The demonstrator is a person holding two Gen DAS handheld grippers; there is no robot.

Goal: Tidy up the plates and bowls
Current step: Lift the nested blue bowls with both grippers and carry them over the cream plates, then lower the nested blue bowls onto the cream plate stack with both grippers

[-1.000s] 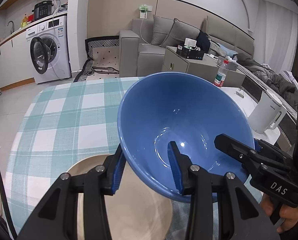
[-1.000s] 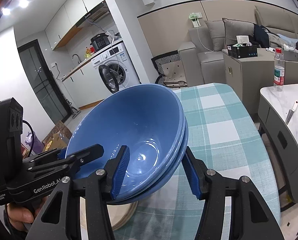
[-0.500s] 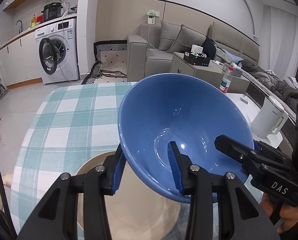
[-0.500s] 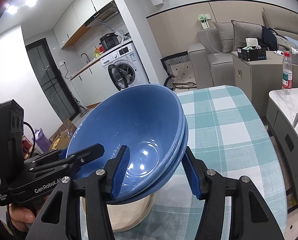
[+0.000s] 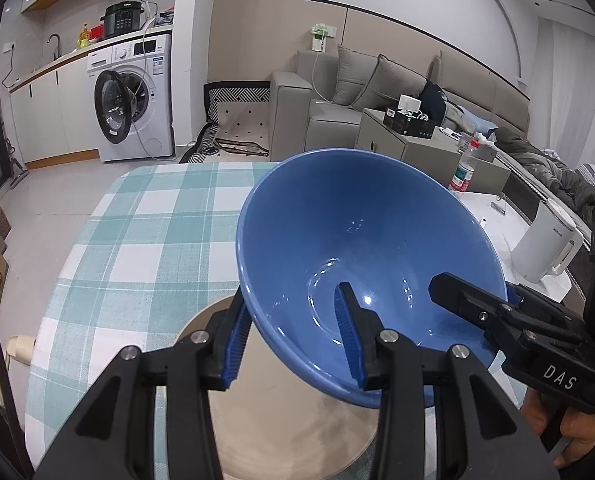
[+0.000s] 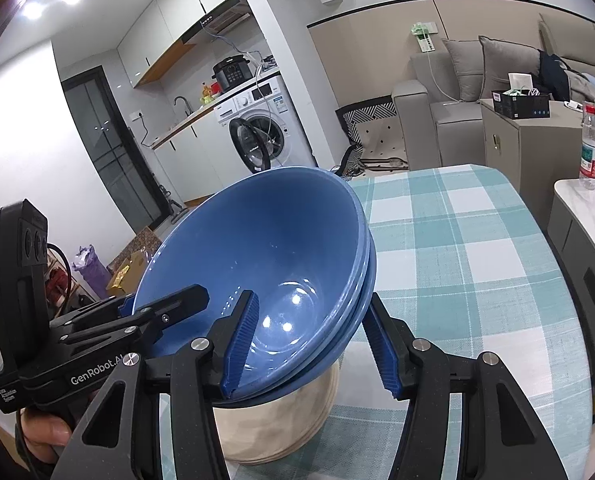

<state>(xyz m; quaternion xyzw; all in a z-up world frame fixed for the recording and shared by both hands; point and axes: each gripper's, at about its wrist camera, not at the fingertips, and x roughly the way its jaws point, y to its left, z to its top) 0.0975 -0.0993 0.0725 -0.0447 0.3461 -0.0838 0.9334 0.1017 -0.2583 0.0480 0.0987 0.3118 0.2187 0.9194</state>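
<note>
Blue bowl stack [image 6: 265, 264] hanging tilted above beige plates [image 6: 281, 428] on checked worktop [image 6: 469, 264]; plates lying directly below and just nearer both claws

Left claw [image 5: 293, 340] gripping stack rim on one side, right claw [image 6: 309, 348] gripping opposite rim; both equally near

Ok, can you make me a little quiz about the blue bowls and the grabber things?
1. True or false: both grippers grip the stack of blue bowls by its rim.
2. What lies on the checked tablecloth right below the bowls? A) a pan B) a stack of beige plates C) a cup
3. What white thing stands on the side table in the left wrist view?

Key: 1. True: the left gripper and the right gripper each clamp the rim. 2. B. 3. An electric kettle.
</note>
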